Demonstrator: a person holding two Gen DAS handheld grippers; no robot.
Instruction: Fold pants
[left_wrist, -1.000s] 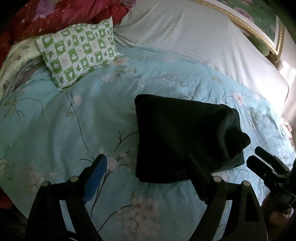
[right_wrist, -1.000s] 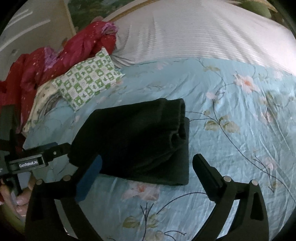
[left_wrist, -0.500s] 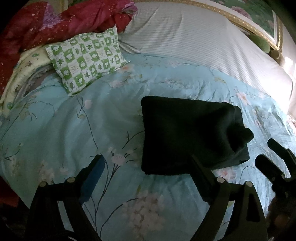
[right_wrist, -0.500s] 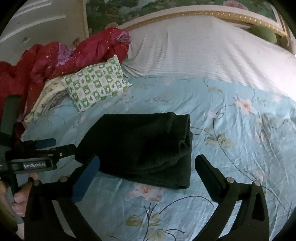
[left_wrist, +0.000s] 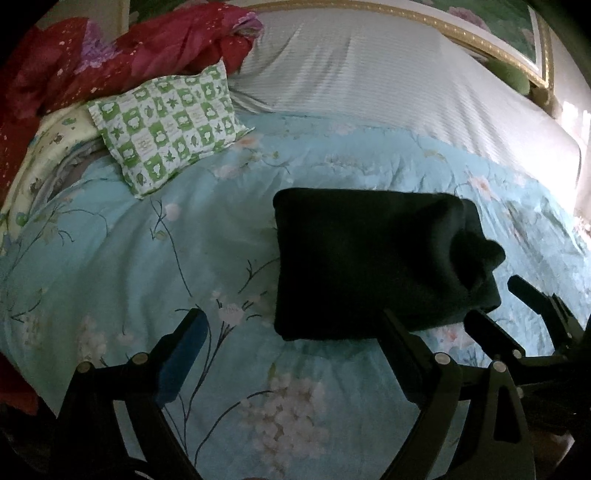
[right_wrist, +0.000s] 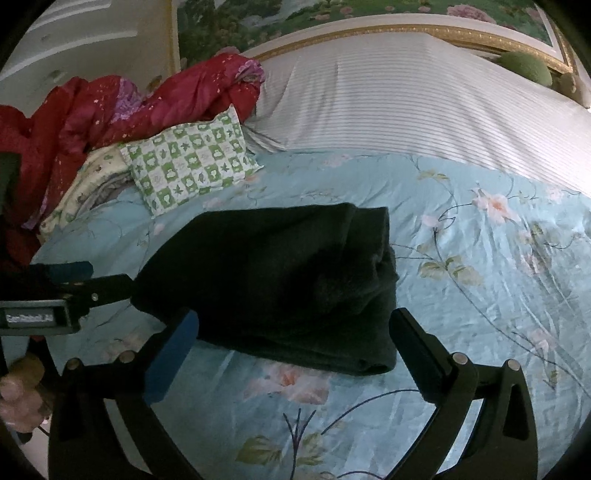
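Both grippers have drawn back from the bed since the earlier frames, so more of the headboard end now shows beyond the cloth. Folded into a thick dark rectangle, the pants (left_wrist: 373, 266) (right_wrist: 280, 277) lie flat on the light blue floral quilt (left_wrist: 129, 258) (right_wrist: 480, 277), with a bunched end at their right side. The left gripper (left_wrist: 291, 343) hangs at the near edge of the pants, fingers spread wide and holding nothing; its right finger overlaps the near edge of the cloth in view, and whether it touches cannot be told. The right gripper (right_wrist: 291, 343) is likewise spread wide and empty, near the near right corner of the pants. To the far left of the pants a green-and-white checked pillow (left_wrist: 166, 125) (right_wrist: 192, 162) rests on the quilt, well apart from them. Behind it is a heap of red bedding (left_wrist: 110, 55) (right_wrist: 110, 110). A white striped sheet (left_wrist: 388, 85) (right_wrist: 424, 103) covers the far side of the bed.
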